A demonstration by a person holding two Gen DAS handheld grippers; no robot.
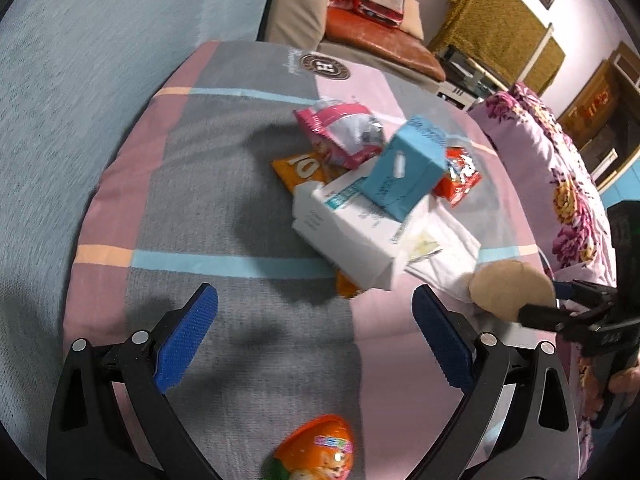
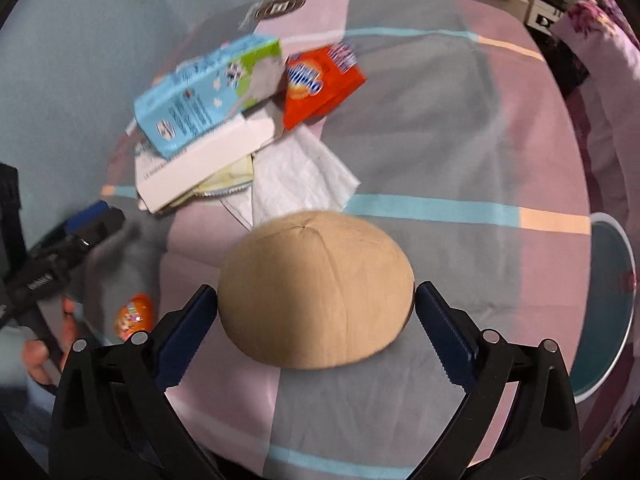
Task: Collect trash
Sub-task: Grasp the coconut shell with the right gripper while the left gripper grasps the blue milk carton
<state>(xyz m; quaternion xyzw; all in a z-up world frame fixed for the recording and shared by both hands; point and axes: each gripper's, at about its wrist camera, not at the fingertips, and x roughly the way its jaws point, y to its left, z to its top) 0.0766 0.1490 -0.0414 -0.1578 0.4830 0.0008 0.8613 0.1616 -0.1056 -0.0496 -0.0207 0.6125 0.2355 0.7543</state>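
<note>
Right gripper (image 2: 316, 300) clamps tan ball (image 2: 316, 292); left gripper (image 1: 314, 336) spread, empty. Egg (image 1: 316, 450) cut off near. Blurred litter pile (image 1: 360, 200) on checked cloth (image 1: 200, 208).

- One blue carton (image 1: 404, 168) is lying on top of the pile.
- One white box (image 1: 344, 236) is sitting under it.
- Three snack wrappers are showing: one pink wrapper (image 1: 340, 132), one orange wrapper (image 1: 304, 168) and one red wrapper (image 1: 458, 176).
- One white tissue (image 2: 296, 176) is spreading out beside the box.
- One tan cloth ball (image 2: 316, 292) is sitting between two blue pads (image 2: 440, 332).
- One orange egg (image 1: 320, 448) is lying apart from the pile.
- Two grippers are showing, the left gripper (image 1: 316, 336) and the right gripper (image 2: 316, 336).
</note>
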